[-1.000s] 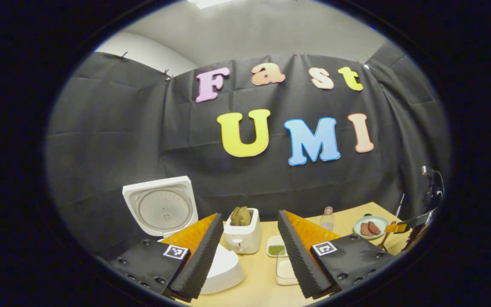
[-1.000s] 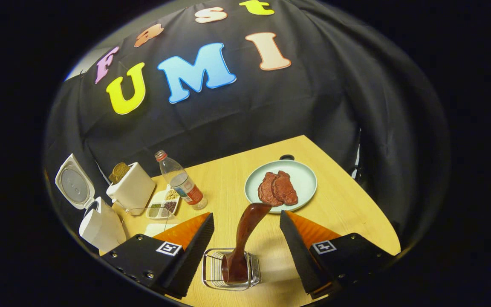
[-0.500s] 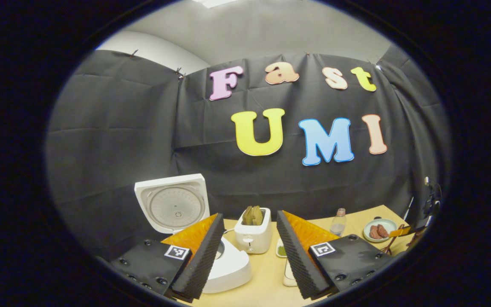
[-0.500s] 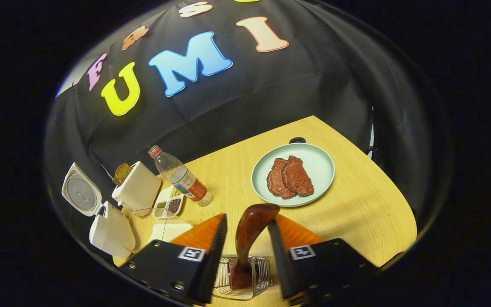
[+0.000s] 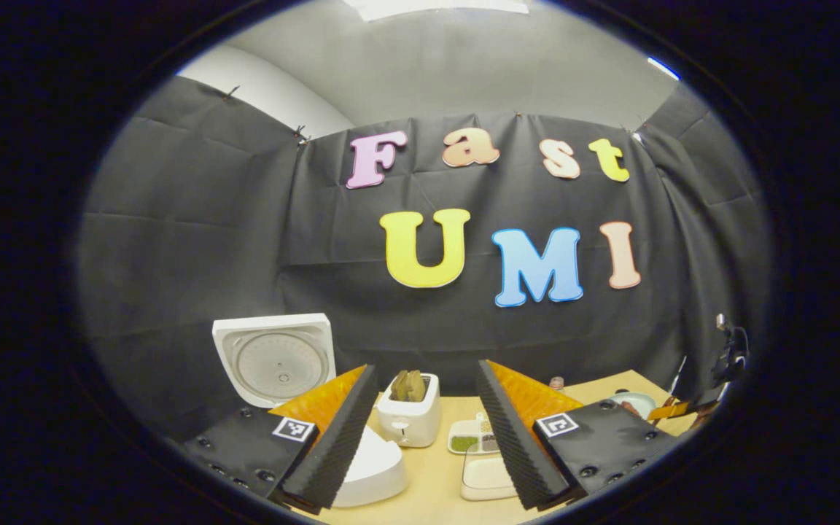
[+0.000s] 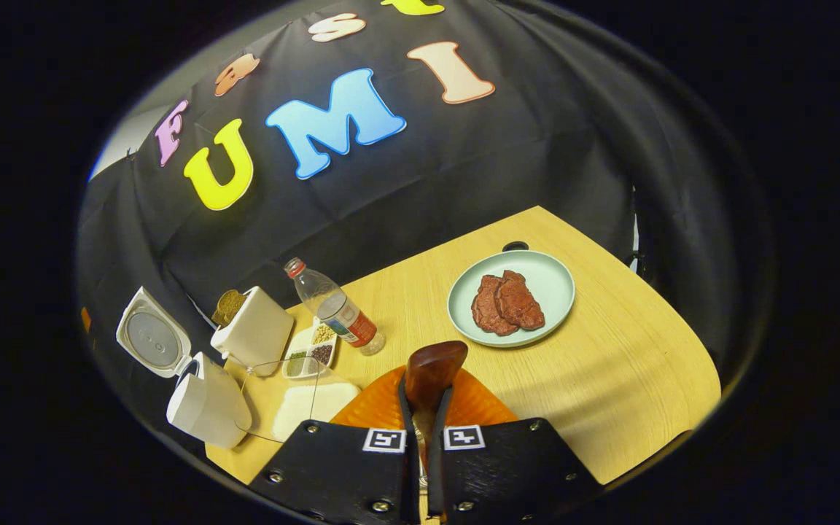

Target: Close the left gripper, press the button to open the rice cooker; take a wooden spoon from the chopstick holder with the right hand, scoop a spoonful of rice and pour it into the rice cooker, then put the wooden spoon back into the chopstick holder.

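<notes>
left gripper (image 5: 424, 430) and right gripper (image 6: 420, 430): black plate bodies, round screws along edges, square black-and-white fiducial tag on each side, wedge fingers (image 5: 336, 437) with ribbed inner faces

No legible text, only square coded markers on both tongs (image 6: 420, 419), bottle (image 6: 337, 315) label unreadable

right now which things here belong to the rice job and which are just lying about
Job: rice cooker, lid open; wooden spoon in the right gripper; rice container.
Lying about: toaster, water bottle, plate of meat, compartment dish.
</notes>
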`<action>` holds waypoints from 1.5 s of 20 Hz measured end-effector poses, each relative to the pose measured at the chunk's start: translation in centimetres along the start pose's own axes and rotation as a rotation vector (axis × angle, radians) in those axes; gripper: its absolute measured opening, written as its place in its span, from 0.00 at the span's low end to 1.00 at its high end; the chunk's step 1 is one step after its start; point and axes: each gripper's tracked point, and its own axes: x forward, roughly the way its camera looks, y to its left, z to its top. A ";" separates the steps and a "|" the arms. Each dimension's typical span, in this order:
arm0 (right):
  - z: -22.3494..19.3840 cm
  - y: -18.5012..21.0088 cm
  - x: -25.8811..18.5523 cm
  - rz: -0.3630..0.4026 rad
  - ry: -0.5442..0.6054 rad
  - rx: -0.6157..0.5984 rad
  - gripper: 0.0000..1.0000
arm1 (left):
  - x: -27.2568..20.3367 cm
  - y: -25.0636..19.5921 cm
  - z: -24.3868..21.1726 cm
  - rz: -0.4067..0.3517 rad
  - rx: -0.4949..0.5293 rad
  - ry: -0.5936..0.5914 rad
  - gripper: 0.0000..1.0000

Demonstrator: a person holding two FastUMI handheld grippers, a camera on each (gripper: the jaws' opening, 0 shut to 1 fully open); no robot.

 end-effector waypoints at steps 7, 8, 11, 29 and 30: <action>6.5 5.7 -4.2 0.089 -0.145 -0.018 0.05 | -1.3 0.0 -1.2 -0.066 -0.020 0.010 0.96; 7.2 7.2 -4.4 0.116 -0.160 -0.024 0.05 | -1.6 -0.4 -1.6 -0.096 -0.029 0.013 0.95; 7.9 11.1 -4.0 0.181 -0.165 -0.033 0.05 | -1.8 0.5 -2.8 -0.129 -0.026 0.026 0.96; -2.1 23.4 10.0 0.207 -0.111 -0.283 0.05 | -3.0 8.1 -8.5 -0.102 -0.026 0.139 0.96; -3.2 23.5 10.7 0.201 -0.100 -0.298 0.05 | -3.1 8.4 -8.7 -0.100 -0.020 0.147 0.96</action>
